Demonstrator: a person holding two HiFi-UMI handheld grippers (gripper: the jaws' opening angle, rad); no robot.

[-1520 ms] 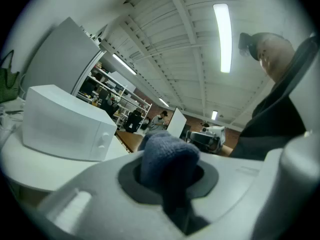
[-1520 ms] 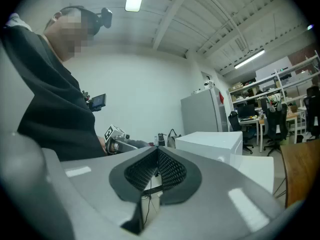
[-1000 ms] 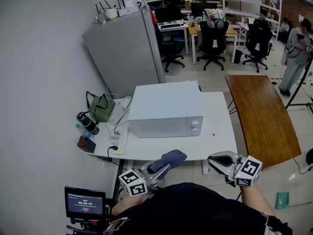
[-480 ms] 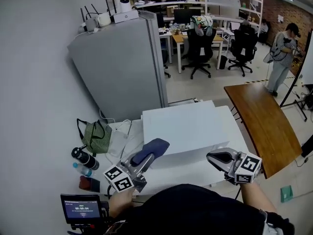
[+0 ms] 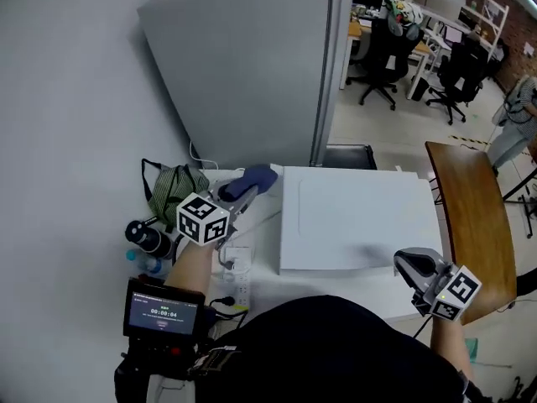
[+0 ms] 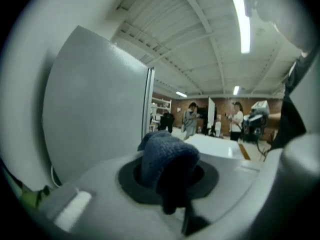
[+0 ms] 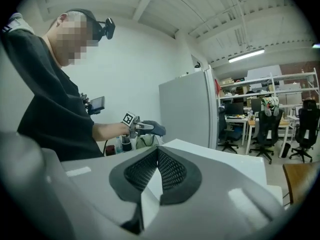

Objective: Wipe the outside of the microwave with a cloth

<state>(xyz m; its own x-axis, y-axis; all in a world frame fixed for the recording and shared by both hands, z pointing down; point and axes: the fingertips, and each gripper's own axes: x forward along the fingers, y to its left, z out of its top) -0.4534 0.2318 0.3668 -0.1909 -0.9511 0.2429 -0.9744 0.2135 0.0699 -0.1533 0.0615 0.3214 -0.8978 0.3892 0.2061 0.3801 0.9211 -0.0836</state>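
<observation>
The white microwave [image 5: 361, 221] stands on a white table, and I look down on its top. My left gripper [image 5: 243, 188] is shut on a blue cloth [image 5: 256, 176]. It holds the cloth up at the microwave's back left corner, beside the left wall. In the left gripper view the cloth [image 6: 167, 156] bulges from between the jaws, with the microwave's top [image 6: 220, 146] beyond. My right gripper [image 5: 413, 265] hovers at the microwave's front right corner, shut with nothing in it. The right gripper view shows its mesh pads [image 7: 170, 170] meeting, and beyond them the left gripper [image 7: 141, 127] with the cloth [image 7: 156, 129].
A tall grey cabinet [image 5: 252, 65] stands right behind the table. Left of the microwave lie a green bag [image 5: 172, 187], a dark bottle [image 5: 147, 238] and cables. A brown table [image 5: 478, 217] is to the right. Office chairs [image 5: 390, 32] and people stand further off.
The left gripper has carried the cloth from the table's front up along the microwave's left side to its back corner. The head view has moved in over the microwave. The right gripper has stayed front right.
</observation>
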